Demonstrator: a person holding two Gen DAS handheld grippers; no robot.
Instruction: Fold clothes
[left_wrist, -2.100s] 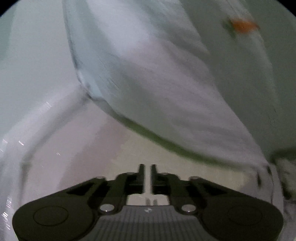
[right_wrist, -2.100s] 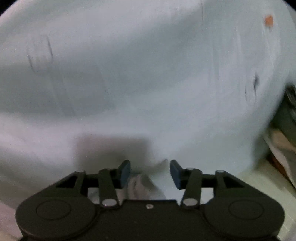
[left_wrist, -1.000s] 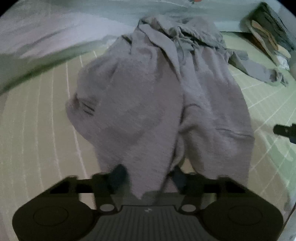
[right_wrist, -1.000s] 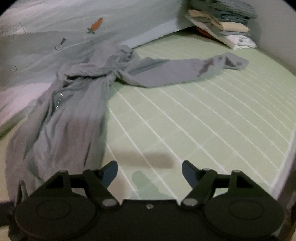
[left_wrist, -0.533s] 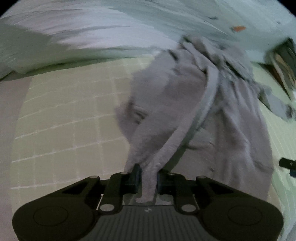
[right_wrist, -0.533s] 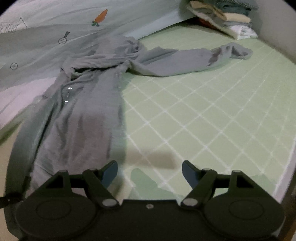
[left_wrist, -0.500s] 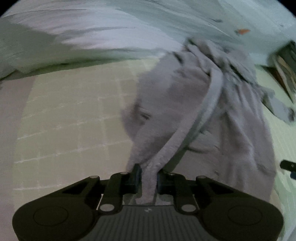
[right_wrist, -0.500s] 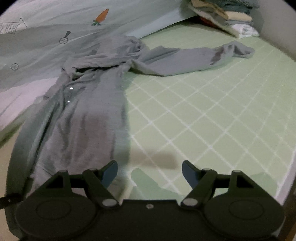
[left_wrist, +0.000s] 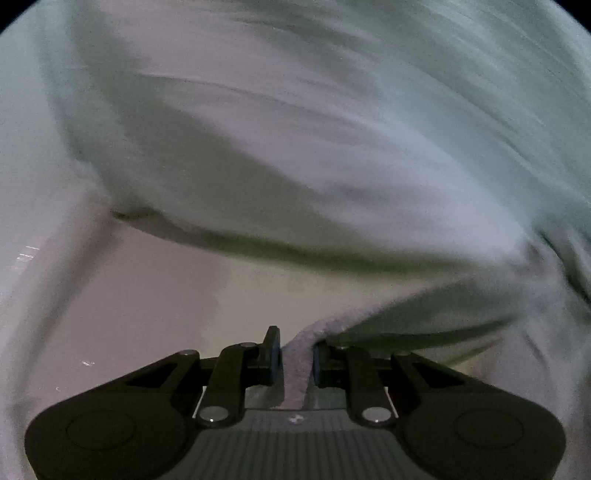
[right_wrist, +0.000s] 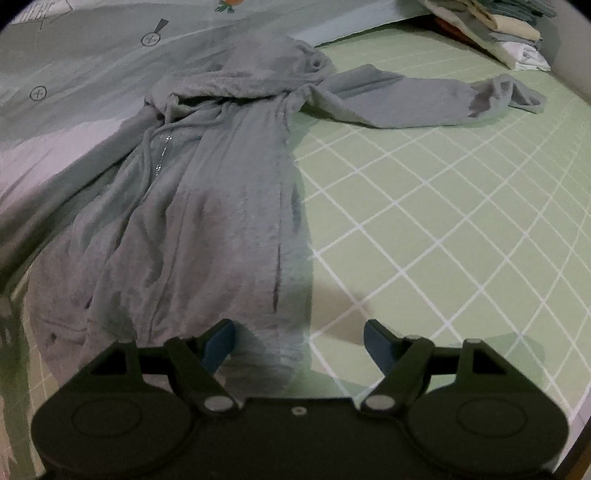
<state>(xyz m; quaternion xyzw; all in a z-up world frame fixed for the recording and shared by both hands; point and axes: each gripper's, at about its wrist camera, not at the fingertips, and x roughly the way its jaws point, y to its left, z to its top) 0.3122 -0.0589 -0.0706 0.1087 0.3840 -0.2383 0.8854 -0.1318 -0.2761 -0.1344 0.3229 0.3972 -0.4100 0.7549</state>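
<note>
A grey zip hoodie (right_wrist: 207, 206) lies face up on the green checked bed sheet (right_wrist: 443, 240), hood towards the far side, one sleeve (right_wrist: 424, 99) stretched out to the right. My right gripper (right_wrist: 299, 341) is open and empty, hovering over the hoodie's bottom hem. My left gripper (left_wrist: 295, 360) is shut on a strip of the grey hoodie fabric (left_wrist: 295, 369), which runs off to the right. The left wrist view is badly blurred.
A pale patterned quilt (right_wrist: 92, 55) lies along the far left of the bed and fills the blurred left wrist view (left_wrist: 295, 129). A stack of folded clothes (right_wrist: 498, 29) sits at the far right corner. The bed's edge is at the right.
My left gripper, still shut on the hoodie fabric, has swung left, so its view now faces the quilt. The right gripper has come closer over the hoodie's hem and stays open.
</note>
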